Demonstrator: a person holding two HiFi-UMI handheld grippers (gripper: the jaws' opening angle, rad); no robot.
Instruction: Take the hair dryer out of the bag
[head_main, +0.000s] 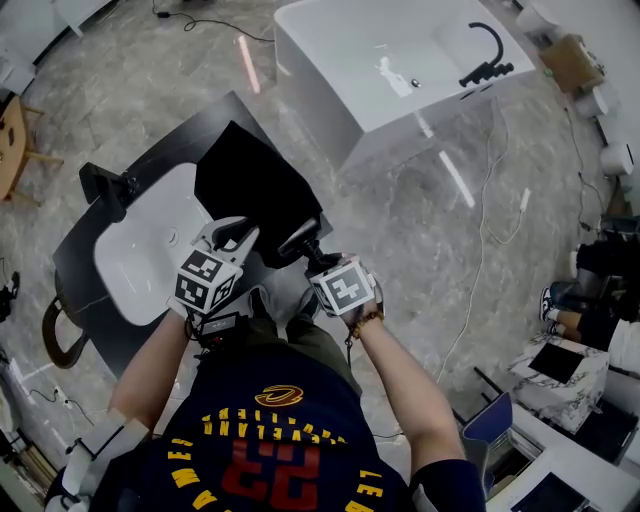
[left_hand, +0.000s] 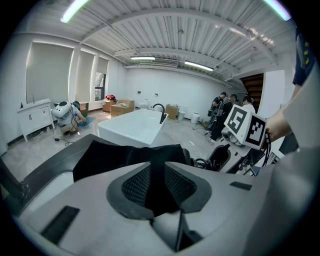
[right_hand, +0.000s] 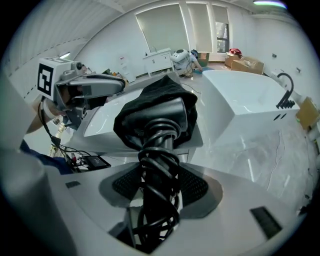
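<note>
A black cloth bag lies on the dark counter beside a white basin. My left gripper is shut on a fold of the bag's cloth at its near edge; the dark fabric runs between the pads. My right gripper is shut on the black hair dryer's handle, which has its cord wound round it. The dryer's head is hidden inside the bag's mouth. In the right gripper view the left gripper shows at the upper left, next to the bag.
A white basin with a black tap is set in the counter, left of the bag. A white bathtub with a black faucet stands beyond. Cables run over the marble floor. People stand far off.
</note>
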